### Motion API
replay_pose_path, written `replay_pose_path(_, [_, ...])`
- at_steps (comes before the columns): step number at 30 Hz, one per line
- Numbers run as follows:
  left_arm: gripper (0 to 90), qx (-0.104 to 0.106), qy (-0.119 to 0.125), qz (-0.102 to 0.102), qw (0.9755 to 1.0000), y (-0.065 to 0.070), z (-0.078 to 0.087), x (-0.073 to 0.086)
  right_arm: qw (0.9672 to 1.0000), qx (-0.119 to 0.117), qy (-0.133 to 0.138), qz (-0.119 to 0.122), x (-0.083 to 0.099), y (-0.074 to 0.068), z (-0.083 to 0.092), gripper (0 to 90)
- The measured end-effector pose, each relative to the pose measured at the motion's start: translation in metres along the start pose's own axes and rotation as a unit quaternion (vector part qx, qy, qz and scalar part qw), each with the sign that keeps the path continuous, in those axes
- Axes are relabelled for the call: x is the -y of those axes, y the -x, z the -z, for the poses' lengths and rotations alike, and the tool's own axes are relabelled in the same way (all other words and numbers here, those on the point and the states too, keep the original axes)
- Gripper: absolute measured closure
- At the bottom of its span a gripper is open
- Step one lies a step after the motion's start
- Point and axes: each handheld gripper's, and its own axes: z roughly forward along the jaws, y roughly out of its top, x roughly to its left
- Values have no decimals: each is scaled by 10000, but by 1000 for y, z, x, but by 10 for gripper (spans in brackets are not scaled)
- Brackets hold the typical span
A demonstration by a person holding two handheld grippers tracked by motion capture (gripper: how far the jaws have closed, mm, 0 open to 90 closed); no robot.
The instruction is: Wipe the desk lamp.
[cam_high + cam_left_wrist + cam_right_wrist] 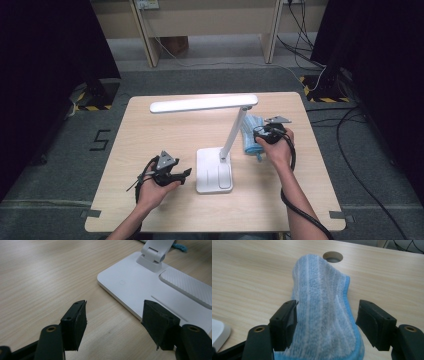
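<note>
Right gripper view: the cloth (pixel 324 312) lies lengthwise between the spread jaws of the right gripper (pixel 325 322), unclamped, running straight ahead

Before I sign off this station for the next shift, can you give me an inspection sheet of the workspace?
Surface: light wooden table, with a round cable hole beyond the cloth.
Job's things: white desk lamp at the centre, head folded level; blue striped cloth lying to its right.
Clutter: nothing seen.
Grippers: left gripper open beside the lamp base, nothing between its fingers; right gripper open, the cloth between its fingers, pads not pressing.
Cables: a black cable trails from the right gripper; more cables on the floor at the right.
Surroundings: grey floor, dark curtains at both sides, wooden furniture legs behind.
</note>
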Motion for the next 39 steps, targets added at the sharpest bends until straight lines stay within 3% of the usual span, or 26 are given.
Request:
replay_pose_path(2, [351,19,-6,-24,10000,1,1,1,9999,-83,-132,-61,0,-4,-10,289])
replay_pose_path(6, [351,31,-33,-36,10000,1,1,2,9994,-29,-332,-8,4,-8,-23,285])
replay_pose_path(7, [351,41,-20,-20,10000,1,2,1,9988,-18,-492,45,9,-10,-31,300])
replay_pose_path(10, [355,67,8,-37,10000,2,2,0,9987,-80,-496,-44,15,-10,-34,470])
replay_pose_path(11, [357,67,8,-37,10000,2,2,0,9987,-80,-496,-44,15,-10,-34,470])
replay_pose_path(13, [363,77,27,-72,9999,2,3,-1,9987,-149,-492,-40,16,-9,-30,635])
replay_pose_path(17, [393,72,40,-99,9999,5,6,-5,9980,-298,-536,-142,16,-7,-24,686])
replay_pose_path(24, [408,245,200,-387,9987,15,14,-13,9960,-742,-447,206,23,-11,25,694])
replay_pose_path(27, [416,456,339,-659,9962,21,18,-19,9918,-1101,-532,366,32,-18,50,694])
replay_pose_path(30, [408,657,454,-869,9930,30,22,-26,9844,-1469,-700,666,46,-32,78,694])
replay_pose_path(31, [408,706,472,-958,9918,33,23,-28,9844,-1469,-700,666,46,-32,78,694])
replay_pose_path(35, [387,913,586,-1236,9864,43,26,-38,9770,-1754,-811,898,57,-46,98,694])
replay_pose_path(39, [381,1099,628,-1508,9804,51,27,-45,9660,-2146,-874,1143,62,-63,111,694])
